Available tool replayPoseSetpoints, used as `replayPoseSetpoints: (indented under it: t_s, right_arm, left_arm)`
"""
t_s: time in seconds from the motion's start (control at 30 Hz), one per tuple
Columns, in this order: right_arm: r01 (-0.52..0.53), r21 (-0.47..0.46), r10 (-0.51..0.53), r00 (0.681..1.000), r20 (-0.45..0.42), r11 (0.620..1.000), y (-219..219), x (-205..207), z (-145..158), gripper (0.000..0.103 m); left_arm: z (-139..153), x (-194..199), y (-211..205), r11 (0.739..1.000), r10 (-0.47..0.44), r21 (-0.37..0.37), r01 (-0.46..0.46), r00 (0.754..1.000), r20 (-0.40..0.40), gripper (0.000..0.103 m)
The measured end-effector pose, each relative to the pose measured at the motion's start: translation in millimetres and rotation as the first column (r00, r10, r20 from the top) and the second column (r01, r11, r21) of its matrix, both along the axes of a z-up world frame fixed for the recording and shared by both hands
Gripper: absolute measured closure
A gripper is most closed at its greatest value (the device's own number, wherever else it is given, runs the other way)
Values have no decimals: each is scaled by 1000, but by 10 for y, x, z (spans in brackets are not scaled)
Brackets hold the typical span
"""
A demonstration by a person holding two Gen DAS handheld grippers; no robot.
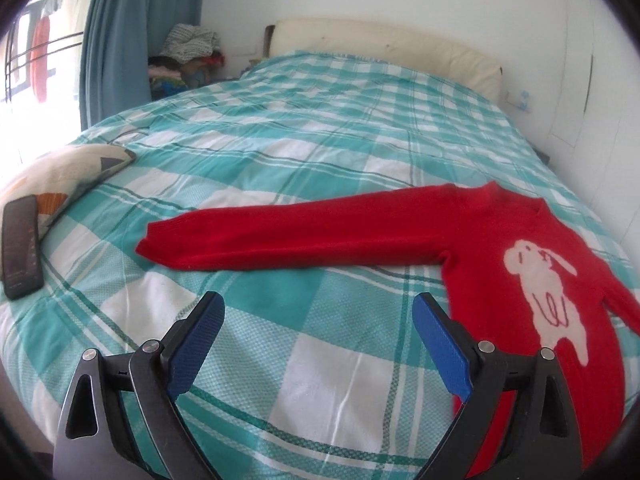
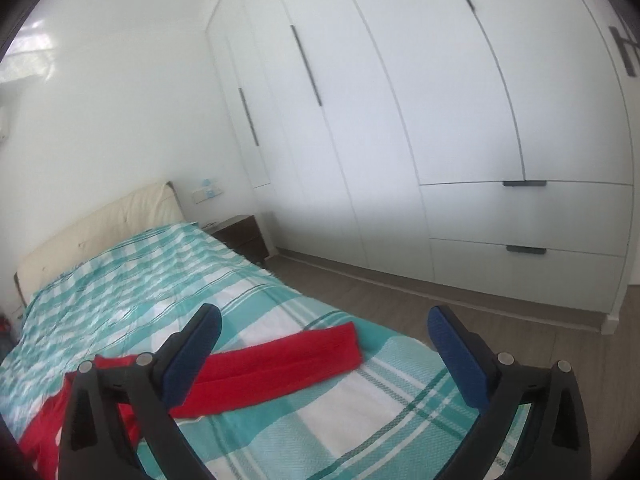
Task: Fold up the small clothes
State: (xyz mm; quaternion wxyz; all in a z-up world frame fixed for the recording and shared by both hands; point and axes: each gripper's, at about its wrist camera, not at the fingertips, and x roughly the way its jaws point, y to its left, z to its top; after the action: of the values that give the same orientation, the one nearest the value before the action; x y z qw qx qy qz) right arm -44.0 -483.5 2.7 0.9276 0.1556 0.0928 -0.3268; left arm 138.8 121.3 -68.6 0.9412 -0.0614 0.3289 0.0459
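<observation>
A small red sweater (image 1: 500,264) with a white animal figure on its chest lies flat on the teal-and-white checked bedspread (image 1: 280,152). One sleeve (image 1: 288,236) stretches out to the left in the left wrist view. My left gripper (image 1: 318,308) hovers above the bedspread, in front of that sleeve, open with nothing between its blue pads. In the right wrist view the other sleeve (image 2: 288,360) lies straight toward the bed's right edge. My right gripper (image 2: 324,322) is above it, open and holding nothing. The sweater's body (image 2: 44,432) is partly hidden behind the left finger.
A patterned pillow (image 1: 60,176) and a black phone-like device (image 1: 20,244) lie at the bed's left. A cream headboard (image 1: 384,44), blue curtain (image 1: 132,32) and clothes pile (image 1: 188,48) are beyond. White wardrobes (image 2: 400,120), a dark nightstand (image 2: 244,236) and wooden floor (image 2: 400,304) lie right of the bed.
</observation>
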Motion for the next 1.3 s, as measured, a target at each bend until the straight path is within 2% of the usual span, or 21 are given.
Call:
replayPoseSetpoints:
  t_s: [0.1, 0.17, 0.27, 0.37, 0.53, 0.67, 0.77, 1.0, 1.3]
  right_arm:
    - [-139, -65, 134, 988, -77, 988, 307, 233, -56, 1]
    - [-177, -94, 165, 979, -122, 980, 394, 364, -102, 1]
    - [-172, -101, 154, 973, -171, 980, 397, 493, -183, 1]
    - [-105, -73, 88, 975, -206, 992, 269, 511, -269, 1]
    - [29, 73, -17, 987, -159, 997, -124, 358, -320, 1]
    - [67, 162, -48, 992, -117, 985, -284, 252, -341, 1]
    - [54, 153, -35, 991, -126, 987, -253, 270, -340, 1]
    - [-10, 54, 18, 987, -162, 999, -37, 365, -302, 1]
    - [-11, 66, 22, 985, -171, 998, -55, 387, -328, 1]
  left_arm:
    - [-47, 25, 23, 1000, -3, -14, 3, 1000, -18, 7]
    - [-44, -24, 24, 1000, 11, -26, -11, 1000, -10, 7]
    - [-30, -46, 41, 999, 22, -26, -22, 1000, -5, 7]
    - [-40, -46, 35, 1000, 22, -21, -22, 1000, -8, 7]
    - [-76, -30, -29, 1000, 16, 12, -16, 1000, -24, 7]
    - [-88, -26, -75, 999, 11, 36, -11, 1000, -21, 7]
    - [-106, -7, -78, 999, 18, 39, -17, 999, -32, 7]
    - [-102, -5, -46, 999, 27, 27, -26, 999, -34, 7]
    - [-112, 16, -32, 999, 27, 21, -26, 999, -46, 7]
